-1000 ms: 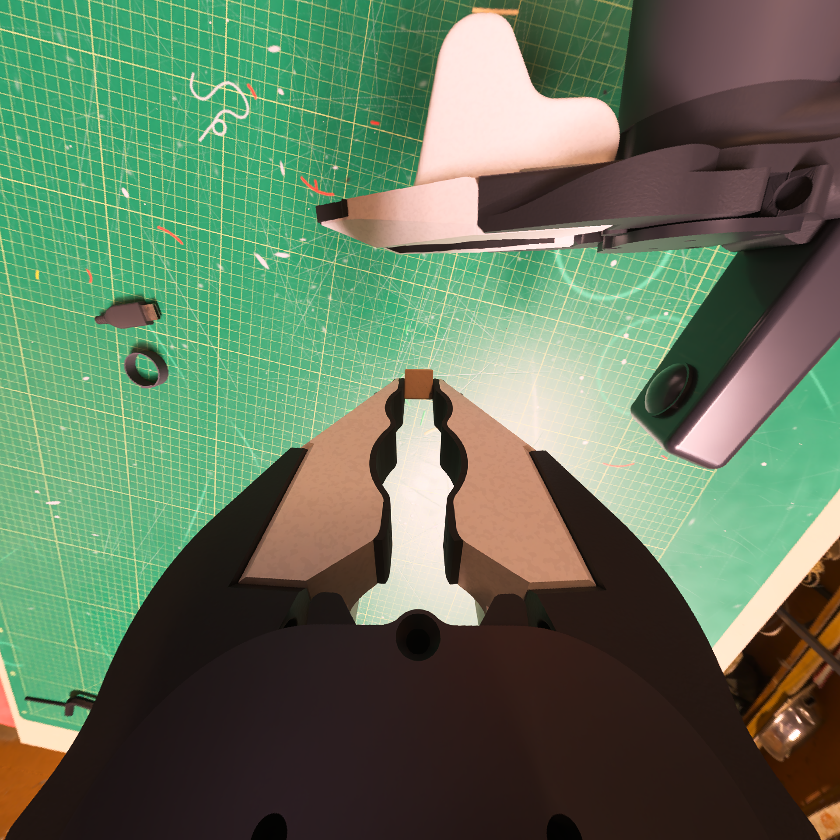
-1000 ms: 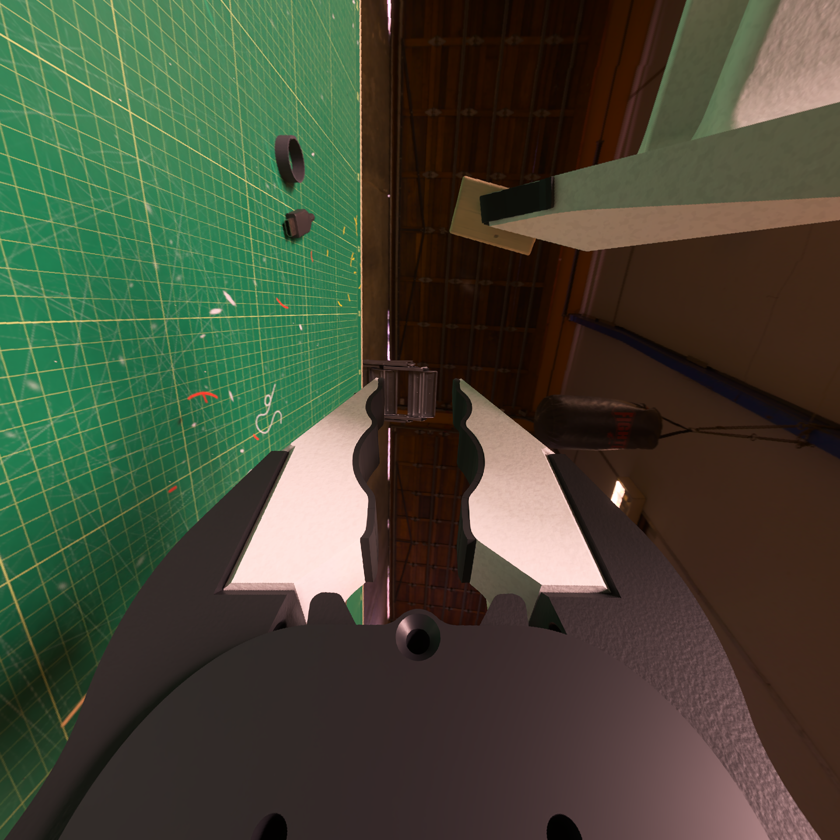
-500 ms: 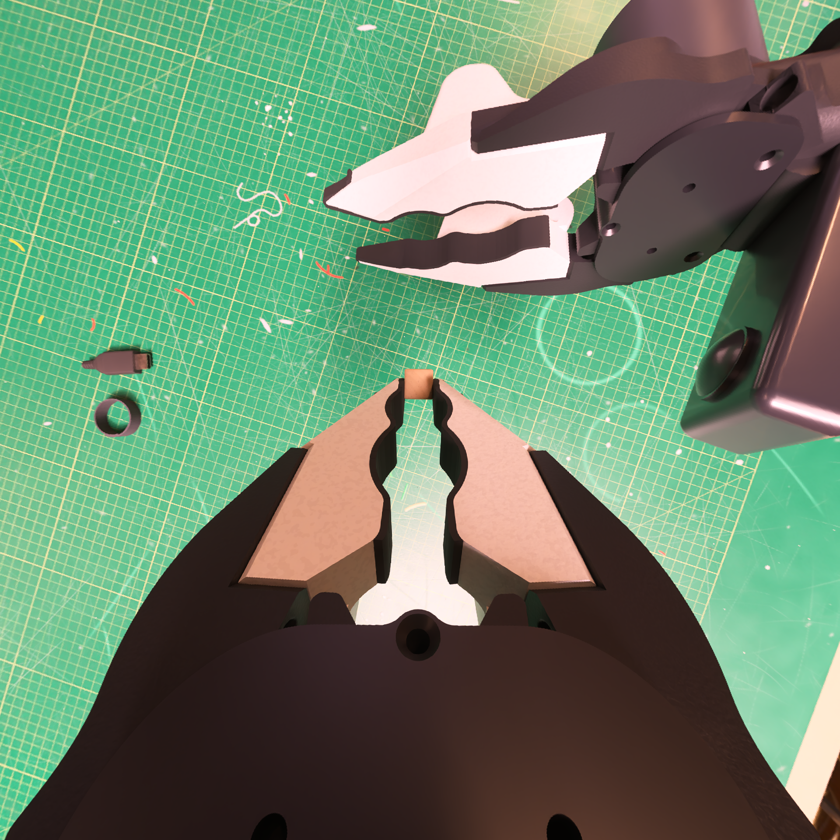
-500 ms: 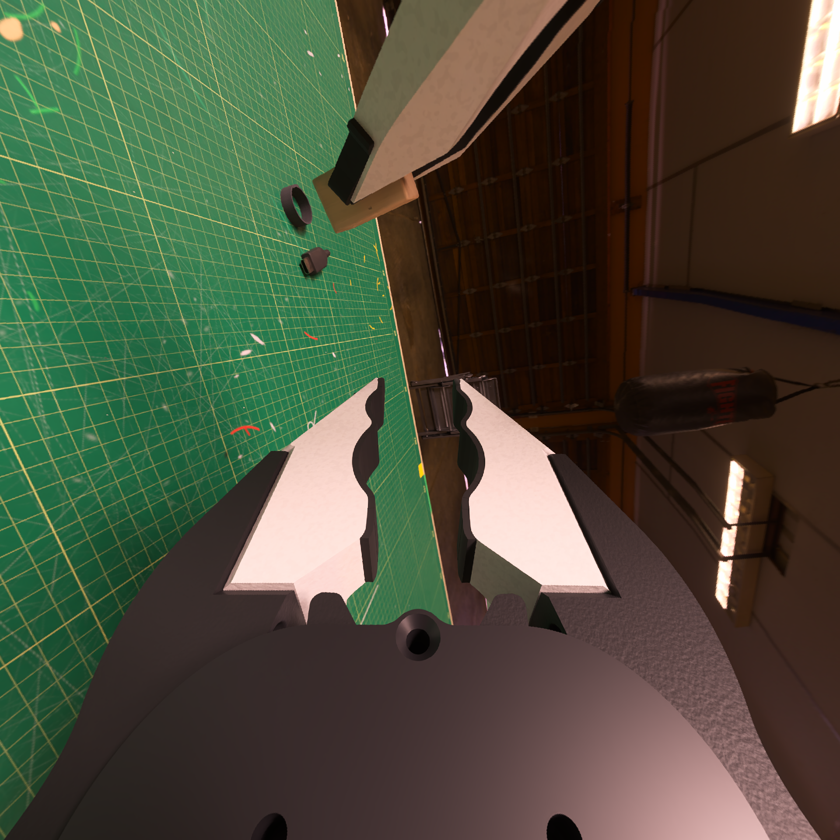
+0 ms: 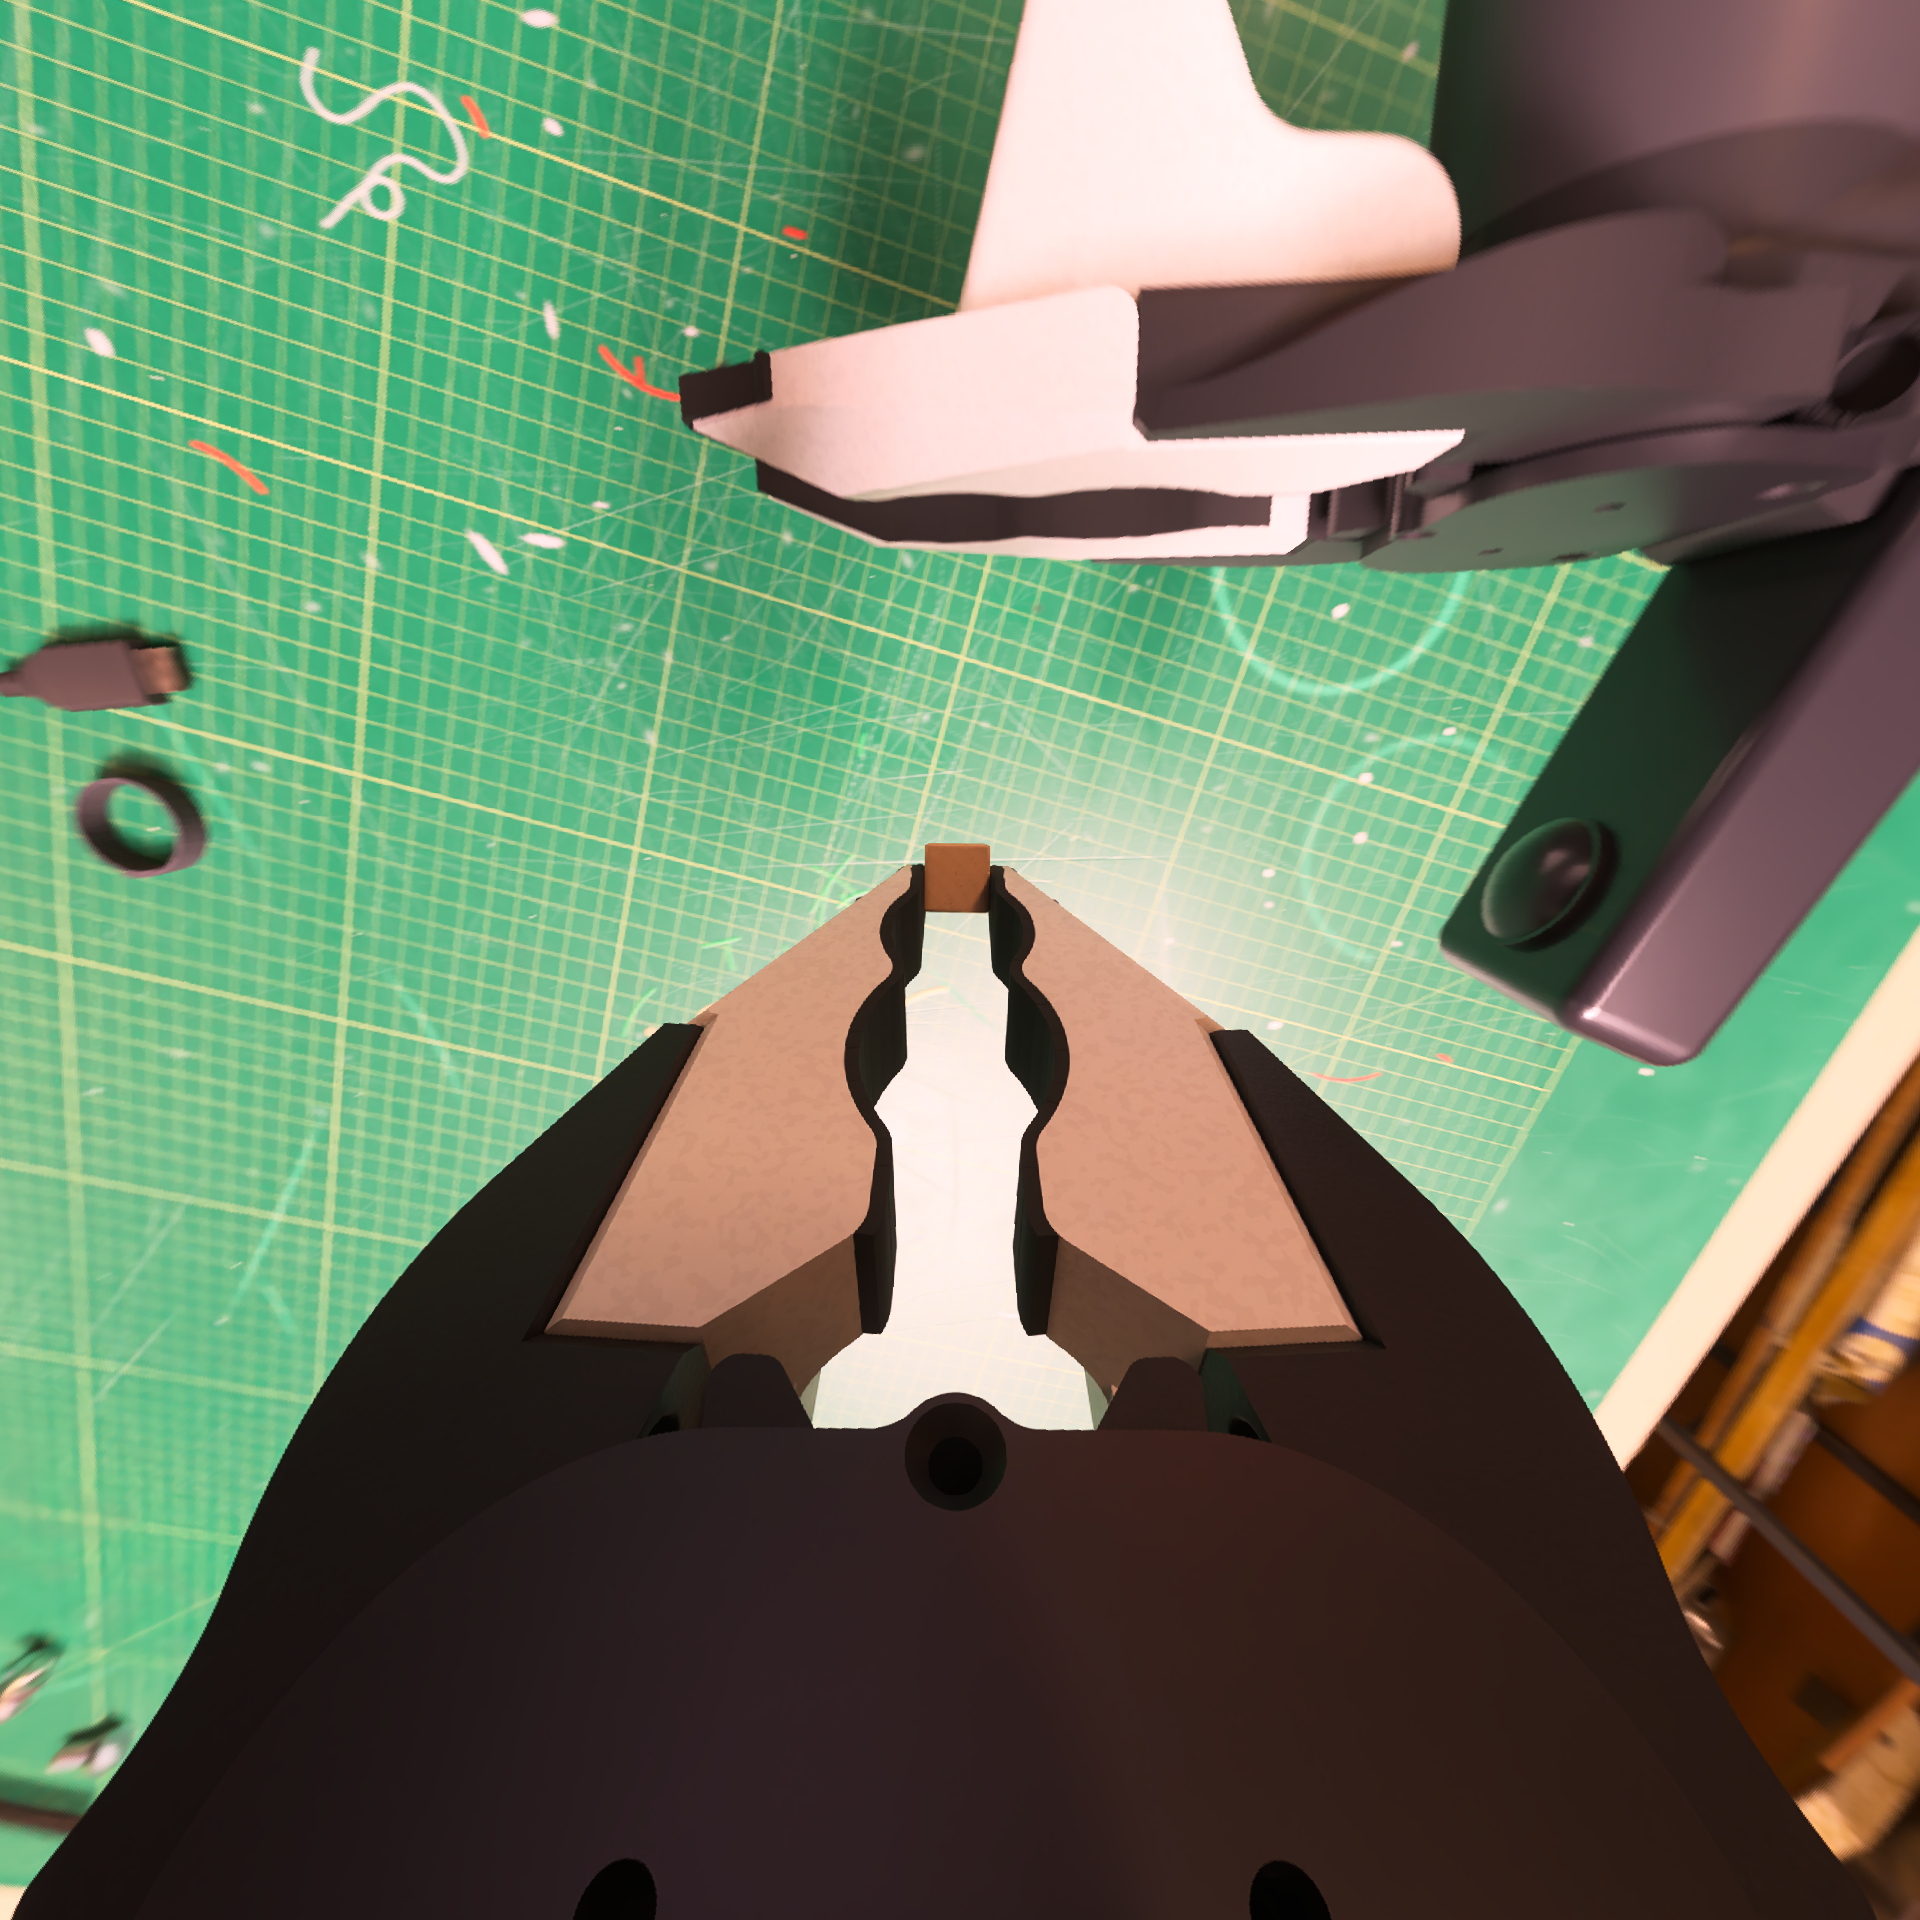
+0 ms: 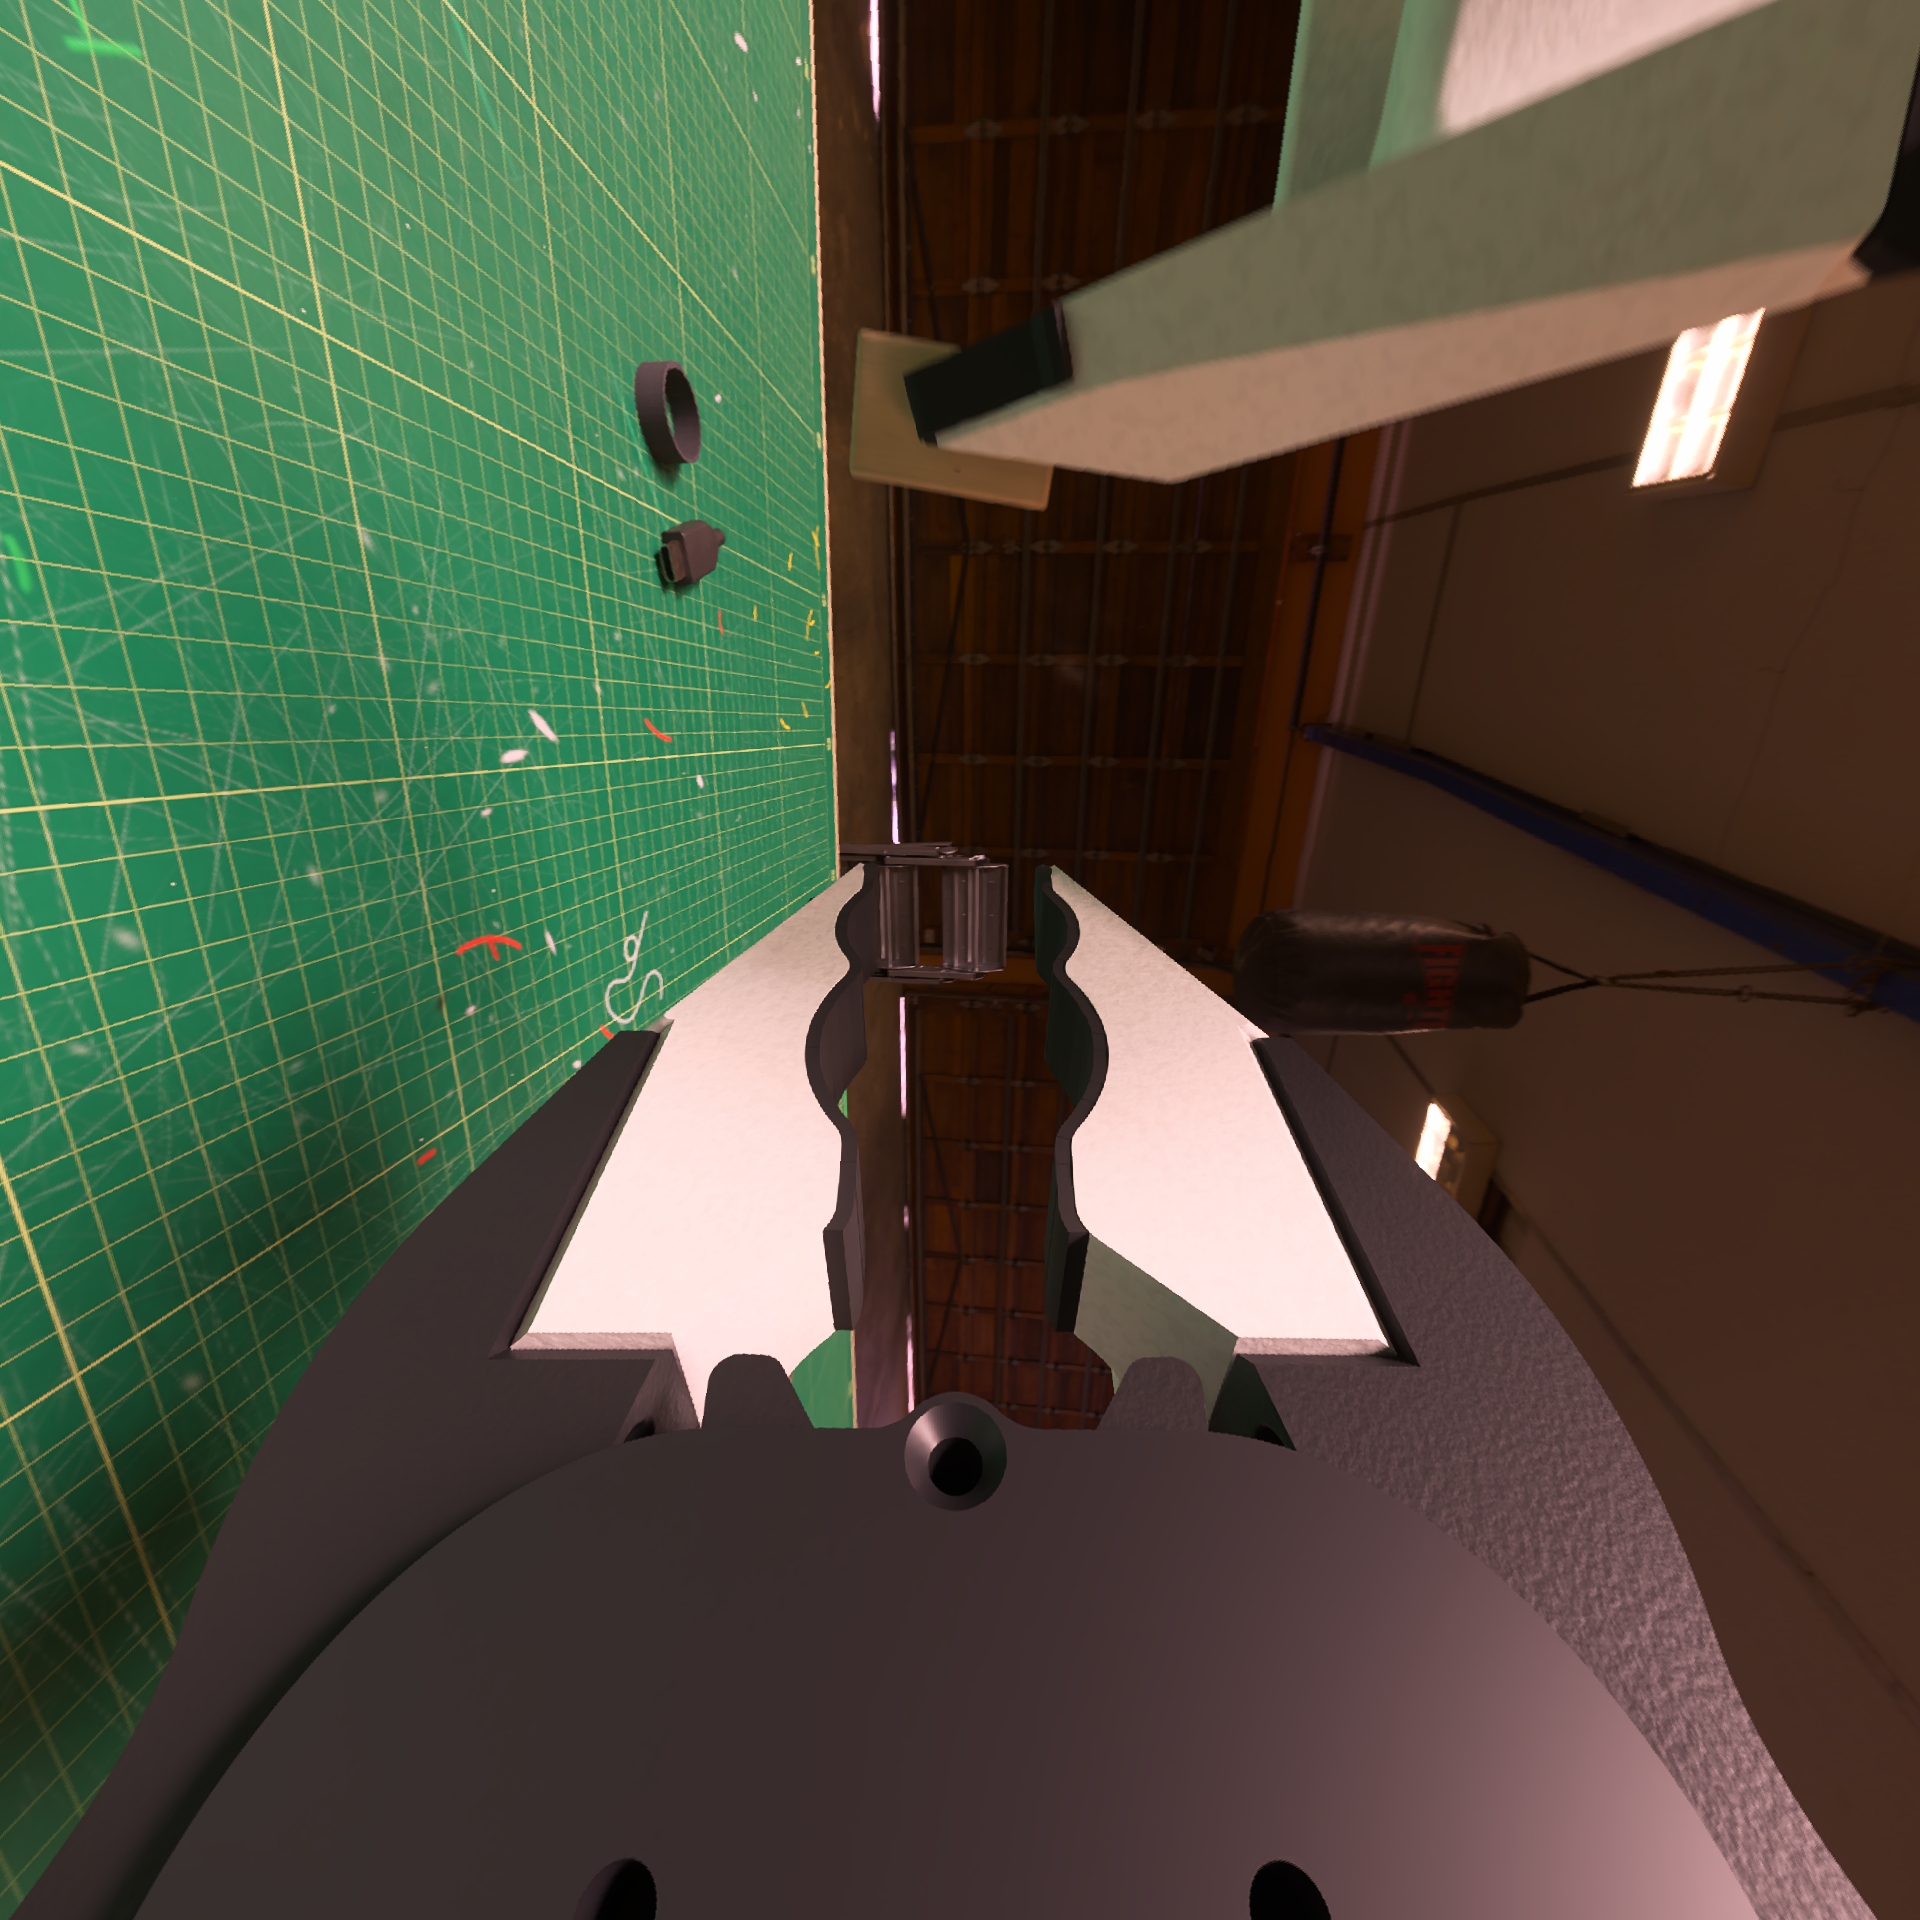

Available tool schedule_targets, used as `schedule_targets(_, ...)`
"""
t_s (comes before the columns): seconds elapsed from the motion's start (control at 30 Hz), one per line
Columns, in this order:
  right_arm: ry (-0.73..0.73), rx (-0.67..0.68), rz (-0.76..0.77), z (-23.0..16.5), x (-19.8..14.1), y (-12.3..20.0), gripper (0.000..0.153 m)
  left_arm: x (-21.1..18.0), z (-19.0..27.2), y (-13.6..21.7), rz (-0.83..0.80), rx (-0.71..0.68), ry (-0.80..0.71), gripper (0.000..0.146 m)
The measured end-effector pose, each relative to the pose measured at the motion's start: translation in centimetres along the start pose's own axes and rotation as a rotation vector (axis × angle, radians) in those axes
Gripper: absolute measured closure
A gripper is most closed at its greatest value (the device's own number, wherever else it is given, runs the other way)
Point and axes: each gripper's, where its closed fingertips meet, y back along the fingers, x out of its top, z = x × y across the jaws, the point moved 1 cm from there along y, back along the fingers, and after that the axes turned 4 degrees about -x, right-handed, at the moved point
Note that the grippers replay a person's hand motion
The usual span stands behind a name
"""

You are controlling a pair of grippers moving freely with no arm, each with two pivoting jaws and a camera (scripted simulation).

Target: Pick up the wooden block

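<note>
My left gripper [image 5: 956,894] is shut on the small wooden block [image 5: 956,876], which is pinched at the fingertips and held above the green cutting mat [image 5: 520,935]. My right gripper [image 5: 748,436] hangs beyond it at the upper right, turned on its side. In the right wrist view my right gripper [image 6: 951,904] is open and empty beside the mat [image 6: 312,623]. There the block [image 6: 883,447] shows at the top, gripped by a finger [image 6: 1351,343] of the left gripper.
A black ring [image 5: 140,826] and a dark cable plug [image 5: 94,675] lie on the mat at the left; they also show in the right wrist view as the ring [image 6: 665,410] and the plug [image 6: 686,551]. The mat's pale edge [image 5: 1766,1195] runs along the lower right.
The left gripper still holds the block, and its view has swung back towards the mat's right edge. The right gripper has rolled, so its fingers now show edge-on, and it is still open.
</note>
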Motion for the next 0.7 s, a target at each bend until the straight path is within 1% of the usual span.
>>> schedule_targets(0.07, -0.007, -0.013, 0.018, 0.2, 0.3, 0.2, 0.123, 0.2, 0.2, 0.0, 0.008, -0.067, 0.017, 0.135)
schedule_targets(0.17, -0.013, -0.017, 0.009, 0.3, 0.1, 0.2, 0.123, 0.5, -0.2, 0.1, 0.038, -0.094, 0.016, 0.135)
schedule_targets(0.23, -0.036, -0.004, 0.017, 0.2, 0.0, 0.1, 0.123, 0.6, -0.3, 0.0, 0.053, -0.07, 0.005, 0.135)
schedule_targets(0.33, -0.065, 0.008, 0.023, -0.1, 0.0, 0.1, 0.124, 0.8, -0.5, -0.1, 0.057, 0.021, -0.035, 0.135)
schedule_targets(0.4, -0.11, 0.02, 0.041, -0.2, 0.1, 0.0, 0.124, 1.0, -0.4, 0.1, 0.091, 0.066, -0.07, 0.135)
schedule_targets(0.53, -0.248, 0.039, 0.101, 0.3, 0.2, 0.2, 0.124, 1.4, 0.3, 1.3, 0.223, 0.094, -0.124, 0.135)
schedule_targets(0.63, -0.281, 0.039, 0.137, 0.5, 0.5, 0.4, 0.124, 1.4, 0.9, 1.6, 0.284, 0.103, -0.149, 0.135)
schedule_targets(0.7, -0.316, 0.044, 0.155, 0.4, 0.6, 0.5, 0.124, 1.4, 1.2, 1.6, 0.329, 0.118, -0.14, 0.135)
